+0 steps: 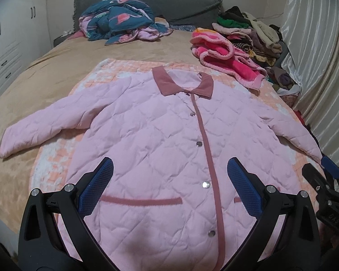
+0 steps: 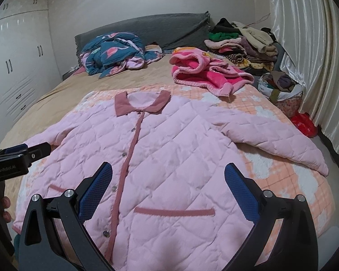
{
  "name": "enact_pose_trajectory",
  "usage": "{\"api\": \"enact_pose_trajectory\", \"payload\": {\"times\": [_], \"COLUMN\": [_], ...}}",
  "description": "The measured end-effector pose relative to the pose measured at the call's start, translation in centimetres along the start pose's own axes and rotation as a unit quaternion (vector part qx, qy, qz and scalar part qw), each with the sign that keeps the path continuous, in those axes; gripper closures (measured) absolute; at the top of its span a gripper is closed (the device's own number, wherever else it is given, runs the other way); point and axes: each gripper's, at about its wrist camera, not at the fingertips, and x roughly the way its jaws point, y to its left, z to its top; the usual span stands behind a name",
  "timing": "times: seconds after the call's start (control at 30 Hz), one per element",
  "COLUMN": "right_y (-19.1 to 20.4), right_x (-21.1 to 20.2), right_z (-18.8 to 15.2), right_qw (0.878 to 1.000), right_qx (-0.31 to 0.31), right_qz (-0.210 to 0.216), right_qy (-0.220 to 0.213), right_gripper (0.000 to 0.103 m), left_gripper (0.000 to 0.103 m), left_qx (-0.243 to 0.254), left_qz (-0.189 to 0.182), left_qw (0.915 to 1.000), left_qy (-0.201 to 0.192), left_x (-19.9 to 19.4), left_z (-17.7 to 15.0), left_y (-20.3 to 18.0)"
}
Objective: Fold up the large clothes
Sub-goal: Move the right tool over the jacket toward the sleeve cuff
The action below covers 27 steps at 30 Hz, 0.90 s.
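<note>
Flat on the bed, front side up: pink quilted jacket (image 1: pixel 160 140), snaps closed down the darker pink placket, collar (image 1: pixel 183 83) pointing at the headboard, both sleeves spread out to the sides. It lies on an orange-and-white checked blanket (image 2: pixel 282 180) that covers the near part of the tan bedspread (image 1: pixel 34 85). My left gripper (image 1: pixel 169 185) hovers over the lower front of the jacket, jaws spread wide, nothing between the blue pads (image 1: pixel 97 187); the pocket trim sits just past its left pad. My right gripper (image 2: pixel 167 189) is the same: wide apart, holding nothing, above the hem area over the other pocket. Each gripper shows at the edge of the other's view, so they're side by side. Further back: a pink fleece garment (image 2: pixel 205 74) heaped near the blanket's far corner, a blue flamingo-print duvet (image 1: pixel 119 20) bunched against the grey headboard (image 1: pixel 180 2), a stack of folded clothes (image 2: pixel 244 43) by the curtain (image 2: pixel 316 56), white wardrobe (image 2: pixel 18 63) on the left.
</note>
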Motion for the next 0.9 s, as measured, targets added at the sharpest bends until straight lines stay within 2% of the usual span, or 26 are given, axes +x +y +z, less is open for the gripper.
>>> {"api": "enact_pose_trajectory", "payload": {"times": [0.27, 0.6, 0.9], "right_y": [-2.6, -7.6, -12.2], "right_x": [1.6, 4.7, 7.3], "right_z": [1.9, 3.2, 3.0], "right_qw": [0.999, 0.993, 0.984], "right_qx": [0.029, 0.074, 0.123], "right_qz": [-0.030, -0.091, -0.128], "right_qy": [-0.004, 0.003, 0.019], "right_gripper": [0.004, 0.004, 0.004], "left_gripper": [0.008, 0.008, 0.008], "left_qx": [0.000, 0.009, 0.017], "left_qz": [-0.012, -0.020, -0.020], "left_qw": [0.9999, 0.9996, 0.9996], "left_qy": [-0.006, -0.017, 0.009], "left_x": [1.9, 4.7, 8.7], "left_z": [2.4, 5.1, 6.2], "left_y": [-1.5, -3.7, -5.9]}}
